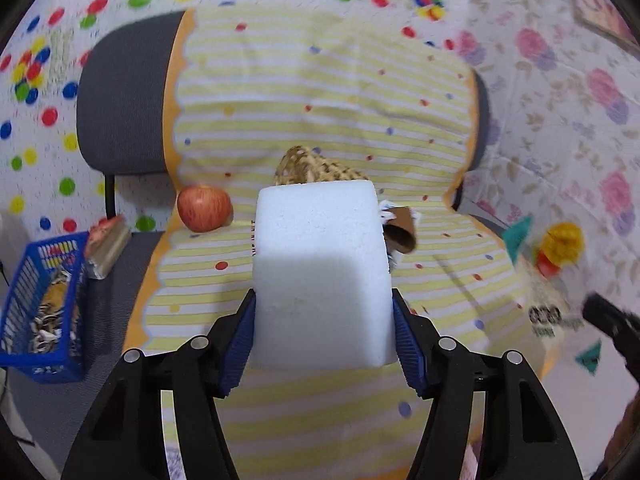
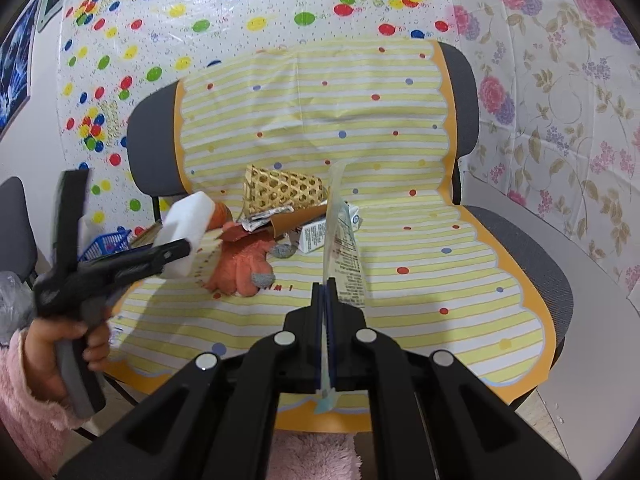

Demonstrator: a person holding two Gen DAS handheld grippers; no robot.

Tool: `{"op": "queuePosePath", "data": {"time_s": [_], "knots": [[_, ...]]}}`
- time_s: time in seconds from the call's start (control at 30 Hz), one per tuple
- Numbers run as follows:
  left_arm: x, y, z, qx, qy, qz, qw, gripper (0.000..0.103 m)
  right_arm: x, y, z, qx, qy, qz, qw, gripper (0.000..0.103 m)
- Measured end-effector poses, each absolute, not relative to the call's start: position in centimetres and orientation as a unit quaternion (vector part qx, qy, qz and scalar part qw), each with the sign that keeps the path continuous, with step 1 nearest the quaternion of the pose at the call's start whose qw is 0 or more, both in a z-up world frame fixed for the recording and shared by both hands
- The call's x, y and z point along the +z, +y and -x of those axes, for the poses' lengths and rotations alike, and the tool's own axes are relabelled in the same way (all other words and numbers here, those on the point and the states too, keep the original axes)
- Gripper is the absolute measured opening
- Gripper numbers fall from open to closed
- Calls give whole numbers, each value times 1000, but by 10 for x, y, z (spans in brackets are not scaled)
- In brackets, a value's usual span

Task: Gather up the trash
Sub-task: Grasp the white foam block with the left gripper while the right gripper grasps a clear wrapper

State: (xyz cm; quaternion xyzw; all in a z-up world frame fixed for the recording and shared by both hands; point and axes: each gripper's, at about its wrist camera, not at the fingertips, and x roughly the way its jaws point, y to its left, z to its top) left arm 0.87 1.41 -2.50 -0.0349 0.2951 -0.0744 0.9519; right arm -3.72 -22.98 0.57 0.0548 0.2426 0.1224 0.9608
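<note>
While the left gripper (image 1: 323, 340) clamps a white foam block (image 1: 320, 272) lifted off the seat, the right gripper (image 2: 325, 286) pinches a clear wrapper (image 2: 343, 256); scraps (image 2: 280, 220) by the far wicker basket (image 2: 282, 192) remain, collection seemingly midway.

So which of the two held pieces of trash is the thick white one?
The foam block between the left jaws; the right jaws pinch a thin clear printed wrapper.

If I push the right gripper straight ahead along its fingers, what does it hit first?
The right gripper is shut on a clear wrapper that sticks out ahead of it. Beyond that, the line leads probably to the small carton at the edge of the trash pile, then the wicker basket. Depth is hard to judge.
</note>
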Motion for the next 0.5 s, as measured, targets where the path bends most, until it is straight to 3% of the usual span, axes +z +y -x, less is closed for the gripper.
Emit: {"op": "queuePosePath", "data": {"time_s": [0.5], "knots": [[-34,-59,78,-189,287,-7,939,64,-1,-238,92,113,263,-74,955,2]]}}
